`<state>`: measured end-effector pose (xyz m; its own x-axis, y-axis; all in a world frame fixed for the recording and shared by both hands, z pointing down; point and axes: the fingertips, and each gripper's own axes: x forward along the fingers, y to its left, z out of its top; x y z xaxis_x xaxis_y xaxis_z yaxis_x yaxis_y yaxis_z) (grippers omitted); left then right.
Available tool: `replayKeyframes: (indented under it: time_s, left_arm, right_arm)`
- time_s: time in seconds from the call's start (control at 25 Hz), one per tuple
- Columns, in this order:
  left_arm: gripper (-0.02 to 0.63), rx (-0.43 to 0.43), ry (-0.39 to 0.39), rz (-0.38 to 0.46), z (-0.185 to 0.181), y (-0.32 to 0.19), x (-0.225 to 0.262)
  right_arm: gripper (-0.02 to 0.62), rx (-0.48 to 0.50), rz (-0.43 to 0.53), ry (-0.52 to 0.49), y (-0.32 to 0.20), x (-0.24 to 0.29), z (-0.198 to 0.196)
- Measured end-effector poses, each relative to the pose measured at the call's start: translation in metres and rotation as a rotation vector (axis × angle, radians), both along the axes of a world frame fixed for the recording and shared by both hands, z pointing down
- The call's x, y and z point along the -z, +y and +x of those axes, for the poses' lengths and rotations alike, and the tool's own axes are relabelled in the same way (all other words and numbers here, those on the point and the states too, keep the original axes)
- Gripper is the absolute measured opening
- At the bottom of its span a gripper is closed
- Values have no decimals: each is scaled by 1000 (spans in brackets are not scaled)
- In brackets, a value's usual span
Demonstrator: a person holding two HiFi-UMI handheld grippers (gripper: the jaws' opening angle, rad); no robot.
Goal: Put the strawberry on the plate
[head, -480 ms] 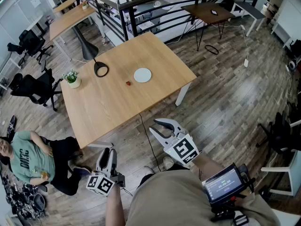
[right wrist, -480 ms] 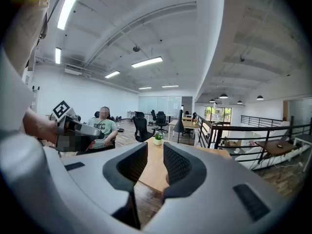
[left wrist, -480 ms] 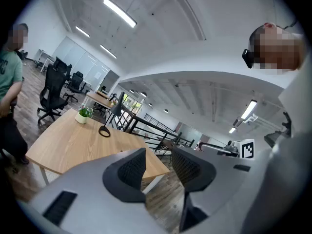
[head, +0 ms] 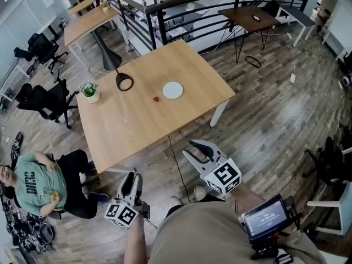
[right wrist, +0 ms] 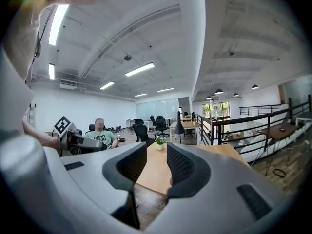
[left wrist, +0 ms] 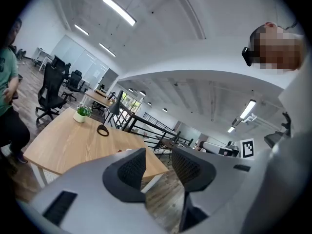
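A small red strawberry (head: 155, 99) lies on the light wooden table (head: 132, 125), just left of a round white plate (head: 172, 90). Both grippers hang well short of the table's near edge, over the wood floor. My left gripper (head: 132, 177) is low at the left, its jaws apart and empty. My right gripper (head: 190, 148) is further right and nearer the table; its jaws also stand apart with nothing between them. In the left gripper view the gripper (left wrist: 158, 167) frames the table's near corner, and in the right gripper view the gripper (right wrist: 157, 162) frames the table edge.
A black lamp base (head: 124, 82) and a potted plant (head: 91, 91) stand on the table's left part. A person (head: 33, 186) sits on the floor at the left. Office chairs (head: 44, 100) and a black railing (head: 181, 4) lie beyond, and a cable (head: 176, 169) runs under the table edge.
The head view has shifted a little, so the table sits slightly further right and lower. Both grippers keep about the same pose, and the strawberry and plate have not moved.
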<state>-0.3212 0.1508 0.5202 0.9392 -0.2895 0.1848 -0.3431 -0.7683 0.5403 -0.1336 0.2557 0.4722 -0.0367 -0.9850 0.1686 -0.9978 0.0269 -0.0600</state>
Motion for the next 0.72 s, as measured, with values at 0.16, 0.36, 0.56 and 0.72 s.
replayKeyframes:
  time_s: [0.16,0.36,0.56,0.72]
  left_arm:
    - [172,-7,12,3,0,0,1]
    - [171,-2,9,-14,2,1,-4]
    - [171,2,2,-21,8,6,-5]
    - [172,14,0,-23,11,15,-3]
  right_arm:
    - [110,-14,-9,2,1,-3,2]
    - [110,-32,-10,1,4,-7,8]
    - [110,-38,-6,-11,8,-9,14]
    - [110,-21,4,-9,15,-7,17]
